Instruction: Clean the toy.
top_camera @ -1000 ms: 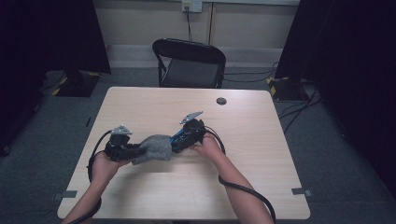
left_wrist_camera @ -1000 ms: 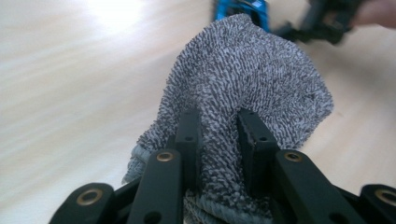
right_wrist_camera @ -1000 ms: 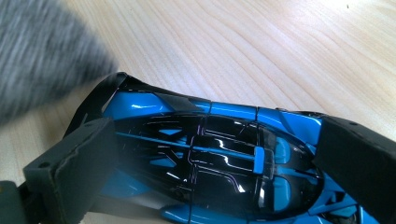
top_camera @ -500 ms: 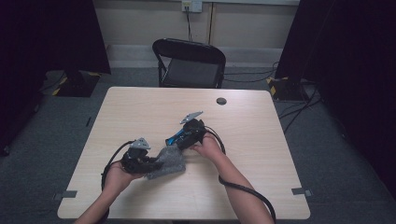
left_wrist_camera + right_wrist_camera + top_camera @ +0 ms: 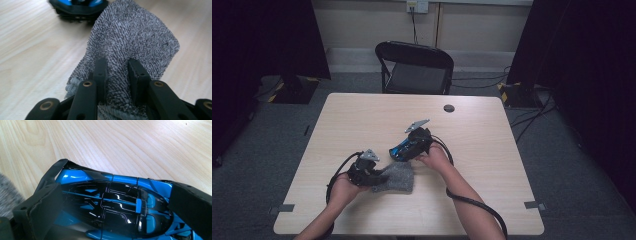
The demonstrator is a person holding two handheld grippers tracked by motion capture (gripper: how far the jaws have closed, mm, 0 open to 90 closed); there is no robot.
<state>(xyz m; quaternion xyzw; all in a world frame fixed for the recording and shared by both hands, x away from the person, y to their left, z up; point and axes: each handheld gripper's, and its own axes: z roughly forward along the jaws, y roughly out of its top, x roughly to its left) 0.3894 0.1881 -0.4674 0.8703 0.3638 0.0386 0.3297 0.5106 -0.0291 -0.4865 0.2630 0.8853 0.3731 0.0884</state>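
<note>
The lower edge of the grey cloth (image 5: 130, 50) is cut off in the left gripper view, where the cloth is seen pinched between the narrowly set jaws of the left gripper (image 5: 117, 75); the jaws have just been opening slightly, yet the pads are still pressed on the fabric. In the high view the cloth (image 5: 396, 177) is seen lying on the table (image 5: 362, 115) just ahead of the left gripper (image 5: 379, 176), its gripped edge hidden under the jaws.

The blue and black toy car (image 5: 112, 205) is clamped across its body by the right gripper (image 5: 112, 207); its wheels and underside are hidden, and one end is cut off by the frame. From above, the car (image 5: 404, 149) is made out only as a small blue shape ahead of the right gripper (image 5: 398, 153), just beyond the cloth.

Bare tabletop is left open beyond both grippers, and the near table edge lies close behind the left hand (image 5: 343, 187).
</note>
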